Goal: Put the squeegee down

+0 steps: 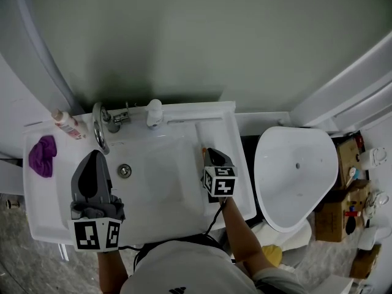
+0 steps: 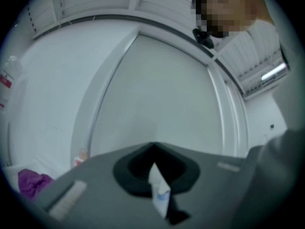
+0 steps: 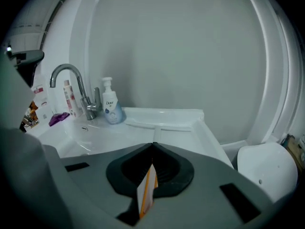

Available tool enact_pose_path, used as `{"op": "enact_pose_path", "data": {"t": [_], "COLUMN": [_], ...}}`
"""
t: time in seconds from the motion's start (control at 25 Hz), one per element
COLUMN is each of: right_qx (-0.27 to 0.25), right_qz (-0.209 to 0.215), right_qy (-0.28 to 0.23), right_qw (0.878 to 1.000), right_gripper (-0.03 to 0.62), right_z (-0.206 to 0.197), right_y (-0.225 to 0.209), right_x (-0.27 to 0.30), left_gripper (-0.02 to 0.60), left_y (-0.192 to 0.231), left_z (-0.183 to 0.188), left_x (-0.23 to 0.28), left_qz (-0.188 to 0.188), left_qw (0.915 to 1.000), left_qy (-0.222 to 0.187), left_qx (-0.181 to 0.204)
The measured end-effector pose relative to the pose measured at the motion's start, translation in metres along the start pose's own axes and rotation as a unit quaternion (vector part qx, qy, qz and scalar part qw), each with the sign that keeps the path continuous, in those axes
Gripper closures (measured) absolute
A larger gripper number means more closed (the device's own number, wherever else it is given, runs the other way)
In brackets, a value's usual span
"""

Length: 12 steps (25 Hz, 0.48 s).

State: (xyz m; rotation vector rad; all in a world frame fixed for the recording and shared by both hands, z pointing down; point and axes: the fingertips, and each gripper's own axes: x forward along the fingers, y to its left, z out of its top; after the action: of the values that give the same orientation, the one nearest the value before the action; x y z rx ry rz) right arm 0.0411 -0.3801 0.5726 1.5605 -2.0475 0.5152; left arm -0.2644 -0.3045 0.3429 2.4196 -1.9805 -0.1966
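Observation:
A white squeegee [image 1: 202,133] lies on the right back ledge of the white sink [image 1: 55,219], its handle pointing toward me. In the right gripper view the squeegee [image 3: 162,124] shows as a T shape just beyond the jaw tips. My right gripper [image 1: 208,152] hangs above the sink's right side, shut, with nothing between its jaws [image 3: 152,144]. My left gripper [image 1: 95,153] hovers over the sink's left side near the faucet, also shut and empty. In its own view the left gripper [image 2: 152,144] points level at the wall.
A chrome faucet [image 1: 100,130] and a white pump bottle [image 1: 154,112] stand at the sink's back. A purple cloth [image 1: 43,155] and a red-labelled bottle [image 1: 66,123] are on the left ledge. A toilet [image 1: 294,176] stands right of the sink, with boxes [image 1: 346,207] beyond.

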Motion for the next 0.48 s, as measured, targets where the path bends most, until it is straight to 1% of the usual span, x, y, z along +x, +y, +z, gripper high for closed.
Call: {"op": "enact_pose_path", "data": {"t": [0.16, 0.48], "right_qx": [0.000, -0.010], "right_qz": [0.021, 0.052], "right_qy": [-0.034, -0.085], "right_qw": [0.999, 0.995], "right_gripper": [0.593, 0.593], "right_z": [0.013, 0.034], "right_y": [0.007, 0.018], "right_x": [-0.018, -0.061], "left_gripper": [0.573, 0.574], "left_y": [-0.008, -0.029], "left_z": [0.005, 0.017], "left_x": [-0.009, -0.033], "left_qz": [0.003, 0.010], "left_qw": [1.0000, 0.9997], "left_qy": [-0.006, -0.019], "left_qx": [0.003, 0.009]}}
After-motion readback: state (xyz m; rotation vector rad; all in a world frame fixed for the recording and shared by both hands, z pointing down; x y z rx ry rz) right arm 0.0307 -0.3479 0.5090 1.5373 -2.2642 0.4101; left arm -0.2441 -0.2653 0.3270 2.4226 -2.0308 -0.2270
